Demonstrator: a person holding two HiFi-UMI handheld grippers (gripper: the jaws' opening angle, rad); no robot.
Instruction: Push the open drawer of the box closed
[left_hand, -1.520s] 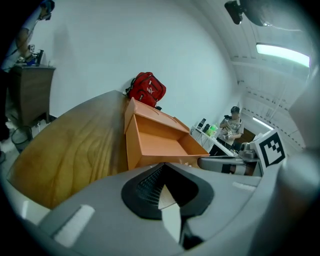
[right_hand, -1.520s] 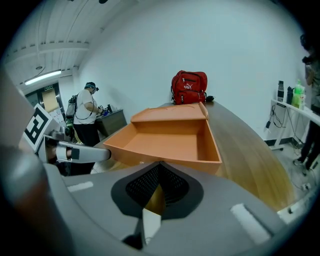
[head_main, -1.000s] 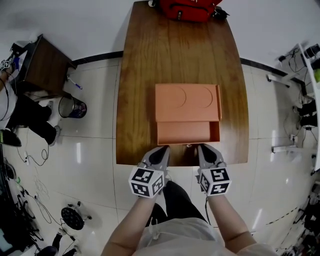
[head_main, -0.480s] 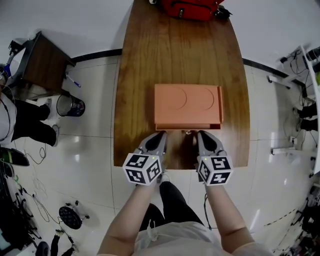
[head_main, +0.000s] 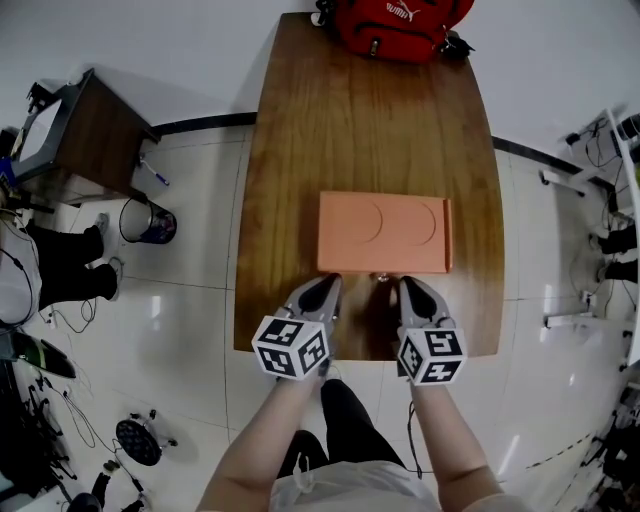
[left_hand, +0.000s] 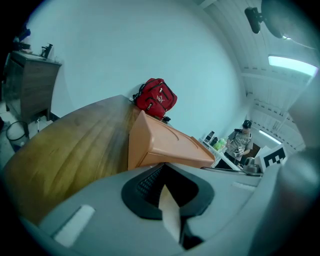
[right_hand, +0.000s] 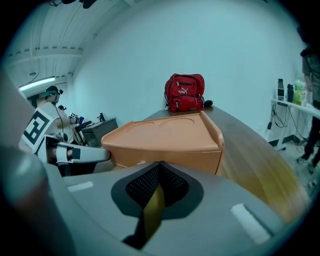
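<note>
Head view: orange box (head_main: 385, 233), drawer (right_hand: 165, 156) seated flush; left gripper (head_main: 327, 281) and right gripper (head_main: 408, 284), jaws pressed together and empty, tips at box front, apparently as blunt pushers.

Right gripper (right_hand: 159, 168): jaws together, nothing between them, tips close to the orange box (right_hand: 165, 132). Drawer (right_hand: 200, 160) front flush with box body. Red backpack (right_hand: 185, 92) at far end of wooden table (right_hand: 255, 150).
</note>
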